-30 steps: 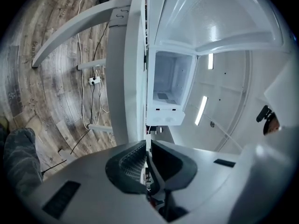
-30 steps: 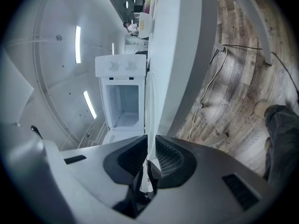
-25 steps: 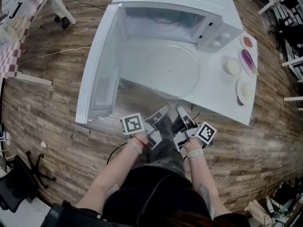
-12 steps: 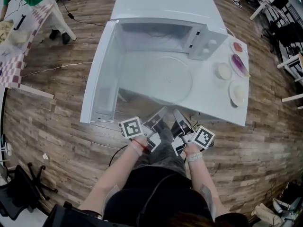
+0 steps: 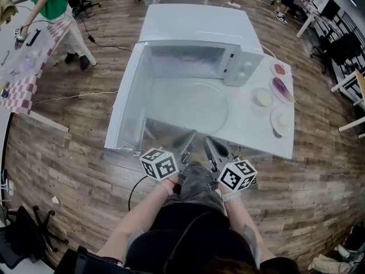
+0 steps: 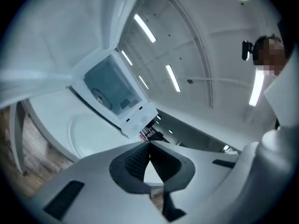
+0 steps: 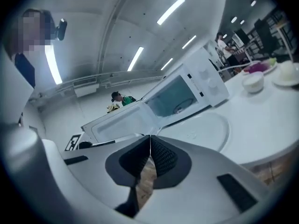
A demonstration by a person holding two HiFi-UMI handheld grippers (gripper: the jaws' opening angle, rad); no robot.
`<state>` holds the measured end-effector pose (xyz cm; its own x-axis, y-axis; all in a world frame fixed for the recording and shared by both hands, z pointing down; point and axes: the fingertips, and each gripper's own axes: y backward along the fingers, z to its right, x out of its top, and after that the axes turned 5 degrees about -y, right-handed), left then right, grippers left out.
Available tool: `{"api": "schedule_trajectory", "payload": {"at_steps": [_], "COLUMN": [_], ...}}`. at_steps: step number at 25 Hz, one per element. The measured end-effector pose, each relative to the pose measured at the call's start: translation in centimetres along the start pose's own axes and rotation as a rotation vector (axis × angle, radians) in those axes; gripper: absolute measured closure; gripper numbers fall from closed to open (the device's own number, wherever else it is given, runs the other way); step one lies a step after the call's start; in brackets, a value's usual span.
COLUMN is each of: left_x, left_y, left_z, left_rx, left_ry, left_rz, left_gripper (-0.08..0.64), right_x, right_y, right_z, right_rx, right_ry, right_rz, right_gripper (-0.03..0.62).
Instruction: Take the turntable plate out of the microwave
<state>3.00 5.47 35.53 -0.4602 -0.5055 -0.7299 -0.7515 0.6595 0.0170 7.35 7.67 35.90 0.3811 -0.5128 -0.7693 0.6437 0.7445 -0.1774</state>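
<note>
Now microwave (image 5: 197, 44) door open, turntable plate (image 5: 191, 107) flat on tabletop (image 5: 256, 138) outside it; left gripper (image 5: 190, 133), right gripper (image 5: 206, 139) jaws pressed together, empty.

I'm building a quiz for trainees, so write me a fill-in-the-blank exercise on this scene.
1. The door of the microwave stands ___.
2. The turntable plate lies on the ___, in front of the microwave.
3. The jaws of the left gripper are ___, with nothing between them.
4. In the head view the small dishes sit to the microwave's ___.
Missing words: open; table; shut; right.
</note>
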Motion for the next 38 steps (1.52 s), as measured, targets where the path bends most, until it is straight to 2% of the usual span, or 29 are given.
{"api": "schedule_trajectory", "payload": {"at_steps": [2,5,9,16,19,28,38], "left_x": [0.7,1.9,3.0,5.5,5.5,3.5,1.0], "left_y": [0.5,1.1,1.6,3.0,3.4,3.5,4.1], "left_z": [0.2,0.2,0.8,1.6,1.7,0.3,-2.5], "left_rx": [0.048,0.113,0.158,0.223,0.227,0.246,0.293], "left_ry": [-0.103,-0.208,-0.370,-0.510,-0.522,-0.491,-0.408], "left_rz": [0.001,0.006,0.005,0.085,0.088,0.029,-0.029], "left_gripper": [0.549,0.549,0.548,0.549,0.548,0.549,0.548], "right_x": [0.3,0.9,1.7,3.4,3.7,2.4,0.8], "right_y": [0.0,0.2,0.7,1.1,0.7,-0.4,-1.8], "right_z": [-0.6,-1.3,-2.4,-4.4,-4.9,-4.7,-2.5], "right_rx": [-0.018,-0.038,-0.048,-0.053,-0.050,-0.031,-0.039], "right_ry": [0.083,0.182,0.298,0.451,0.477,0.468,0.415], "right_rz": [0.000,0.005,0.002,0.039,0.038,-0.001,-0.076], "right_gripper": [0.569,0.569,0.569,0.569,0.569,0.569,0.569]}}
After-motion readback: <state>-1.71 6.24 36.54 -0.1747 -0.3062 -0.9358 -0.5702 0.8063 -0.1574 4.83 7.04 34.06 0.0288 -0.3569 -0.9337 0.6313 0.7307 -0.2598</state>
